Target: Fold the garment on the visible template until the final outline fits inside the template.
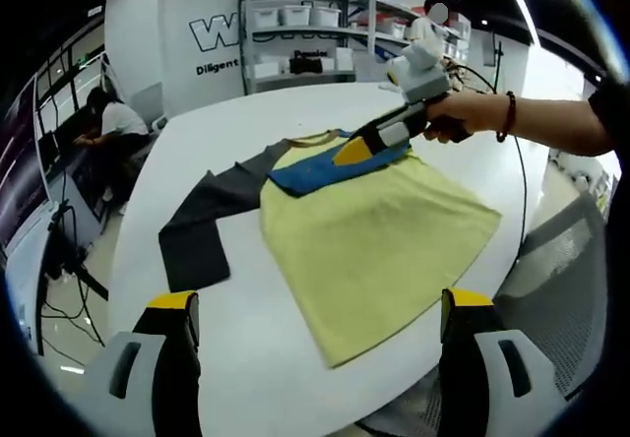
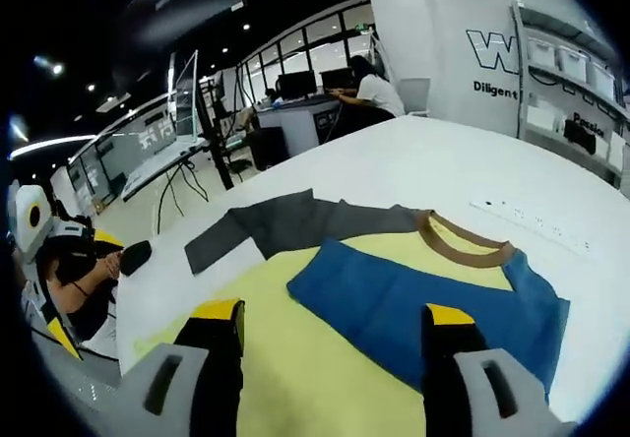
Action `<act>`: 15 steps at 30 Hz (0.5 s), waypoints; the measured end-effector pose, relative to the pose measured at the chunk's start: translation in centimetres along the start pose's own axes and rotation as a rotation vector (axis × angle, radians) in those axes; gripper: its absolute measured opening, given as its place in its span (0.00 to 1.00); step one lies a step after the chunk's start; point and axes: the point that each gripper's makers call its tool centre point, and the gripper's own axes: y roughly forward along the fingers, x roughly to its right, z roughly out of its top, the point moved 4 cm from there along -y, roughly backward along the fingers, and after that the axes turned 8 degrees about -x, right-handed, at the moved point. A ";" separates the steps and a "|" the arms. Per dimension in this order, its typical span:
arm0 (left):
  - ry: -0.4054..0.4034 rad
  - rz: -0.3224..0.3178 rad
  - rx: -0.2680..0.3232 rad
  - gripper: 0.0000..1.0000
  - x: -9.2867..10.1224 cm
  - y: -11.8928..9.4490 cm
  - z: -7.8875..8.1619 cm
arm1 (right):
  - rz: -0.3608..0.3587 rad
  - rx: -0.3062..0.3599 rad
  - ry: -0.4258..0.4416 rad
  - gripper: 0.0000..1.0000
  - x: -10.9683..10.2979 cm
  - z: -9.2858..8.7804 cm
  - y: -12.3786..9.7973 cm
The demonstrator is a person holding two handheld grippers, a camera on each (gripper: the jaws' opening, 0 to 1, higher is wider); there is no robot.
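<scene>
Flanking garment (image 1: 374,230): shelving (image 1: 305,33), seated person (image 1: 113,127).

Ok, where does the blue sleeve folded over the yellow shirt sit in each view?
Left gripper view: the blue sleeve lies above centre, across the top of the yellow shirt, under the right gripper.
Right gripper view: the blue sleeve lies right of centre, between this gripper's own jaws.
Shared landmark: the dark grey sleeve stretched out on the white table.

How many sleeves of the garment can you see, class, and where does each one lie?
2. The grey sleeve stretches out sideways across the white table. The blue sleeve is folded across the yellow body, just below the collar, under the right claw.
</scene>
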 end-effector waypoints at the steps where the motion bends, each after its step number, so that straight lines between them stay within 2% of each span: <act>1: -0.001 -0.002 0.001 0.99 0.1 0.0 0.0 | -0.001 0.001 -0.001 0.76 0.1 0.0 -0.1; 8: 0.002 -0.011 0.005 0.99 0.5 0.2 0.3 | -0.010 0.031 -0.029 0.79 0.8 -0.1 -2.3; 13: 0.009 -0.016 0.007 0.99 0.8 0.3 0.6 | -0.031 0.042 -0.043 0.77 2.2 -1.0 -4.0; 15: 0.013 -0.019 0.005 0.99 1.0 0.4 0.6 | -0.028 0.092 -0.084 0.74 2.4 -0.7 -4.5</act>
